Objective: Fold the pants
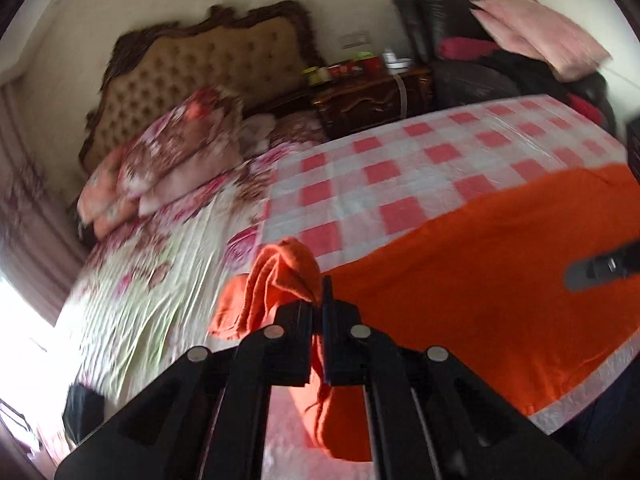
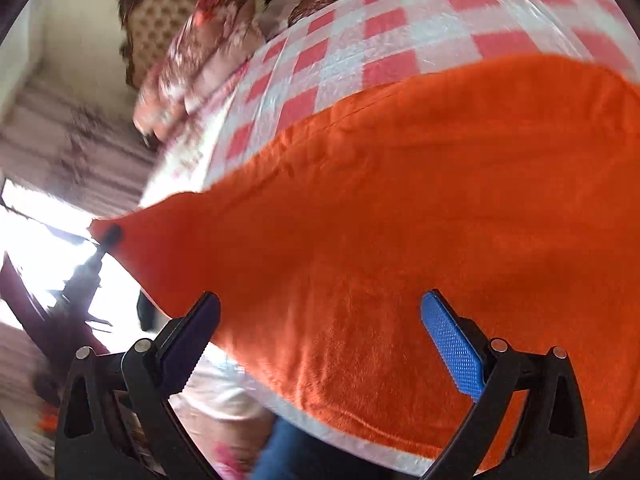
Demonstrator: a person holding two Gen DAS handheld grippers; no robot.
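The orange pants (image 1: 480,280) lie spread on a red-and-white checked cloth (image 1: 400,168) on the bed. My left gripper (image 1: 320,300) is shut on a bunched end of the pants and holds it up off the bed, with fabric sticking up past the fingers and hanging below them. In the right wrist view, that same left gripper (image 2: 109,235) pinches the pulled-out tip of the pants (image 2: 400,208) at the far left. My right gripper (image 2: 320,298) is open just above the fabric, its blue pad (image 2: 452,352) bare and nothing between the fingers. It also shows as a dark tip, the right gripper (image 1: 604,266), over the pants.
Floral pillows (image 1: 168,160) and a tufted headboard (image 1: 208,64) stand at the head of the bed. A dark wooden nightstand (image 1: 372,96) with small items and a black chair with a pink cushion (image 1: 536,32) lie beyond. A bright window (image 2: 36,240) is at the left. Blue jeans (image 2: 280,452) show at the bed's near edge.
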